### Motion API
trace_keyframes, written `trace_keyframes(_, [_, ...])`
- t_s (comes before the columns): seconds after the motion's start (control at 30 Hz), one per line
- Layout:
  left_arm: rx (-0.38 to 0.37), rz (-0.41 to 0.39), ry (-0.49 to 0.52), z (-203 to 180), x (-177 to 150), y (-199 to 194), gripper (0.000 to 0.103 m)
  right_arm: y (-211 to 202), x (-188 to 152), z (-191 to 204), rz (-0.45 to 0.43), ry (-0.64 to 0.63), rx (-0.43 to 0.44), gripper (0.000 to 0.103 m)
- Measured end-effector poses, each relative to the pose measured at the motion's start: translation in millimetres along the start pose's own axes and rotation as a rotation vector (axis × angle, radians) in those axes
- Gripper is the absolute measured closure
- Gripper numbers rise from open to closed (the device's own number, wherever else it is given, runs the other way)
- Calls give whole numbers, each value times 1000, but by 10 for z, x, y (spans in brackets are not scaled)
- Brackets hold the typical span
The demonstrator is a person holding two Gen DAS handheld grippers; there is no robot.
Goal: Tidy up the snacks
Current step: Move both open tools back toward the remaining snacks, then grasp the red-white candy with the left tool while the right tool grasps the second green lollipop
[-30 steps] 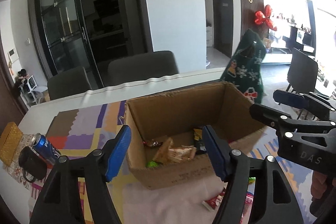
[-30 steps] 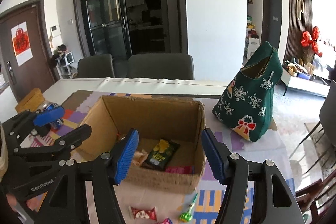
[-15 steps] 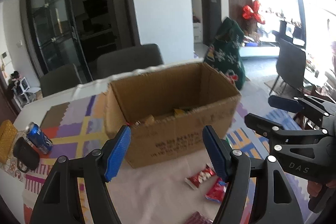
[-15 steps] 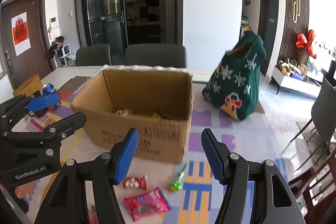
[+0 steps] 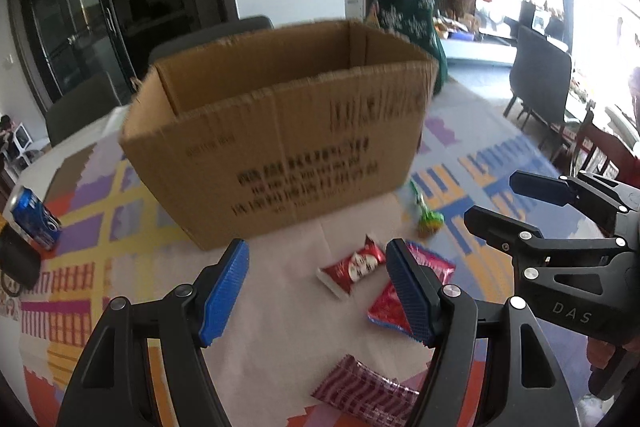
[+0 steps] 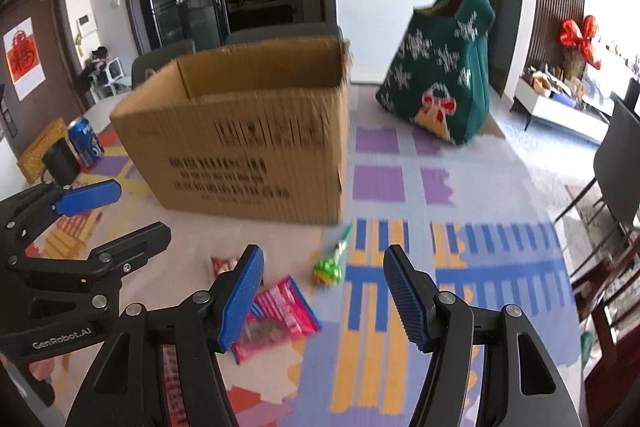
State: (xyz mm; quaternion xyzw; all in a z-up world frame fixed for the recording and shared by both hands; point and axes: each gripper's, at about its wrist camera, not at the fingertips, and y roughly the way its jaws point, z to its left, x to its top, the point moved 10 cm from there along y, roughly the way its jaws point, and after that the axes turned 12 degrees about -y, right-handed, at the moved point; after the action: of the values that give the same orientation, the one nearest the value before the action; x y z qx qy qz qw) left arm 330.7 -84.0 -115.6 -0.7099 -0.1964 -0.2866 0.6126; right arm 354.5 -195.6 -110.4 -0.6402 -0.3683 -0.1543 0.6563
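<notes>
Left wrist view: left gripper parted wide, nothing between its blue pads, hanging above the tablecloth.
Beside its right pad: red candy packet, pink snack packet, both lying loose.
Right wrist view: right gripper parted, empty; green lollipop lies beyond its tips.
Cardboard box: upright behind the snacks.

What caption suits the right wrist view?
Open right gripper above a green lollipop and pink packet, before a cardboard box.
</notes>
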Motion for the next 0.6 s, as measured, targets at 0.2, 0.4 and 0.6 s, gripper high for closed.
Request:
trace_keyframes(0.2, [-3,69,14,-31,-187,234,33,138,-205,-1,53,19,6,40])
trace_keyframes(0.4, [8,129,24,-27,-303,456,33,265,-297,-8,80,26,12,40])
trace_keyframes(0.6, [24,167,44,-26,-355,657,33,409,-346,-34,106,43,24,40])
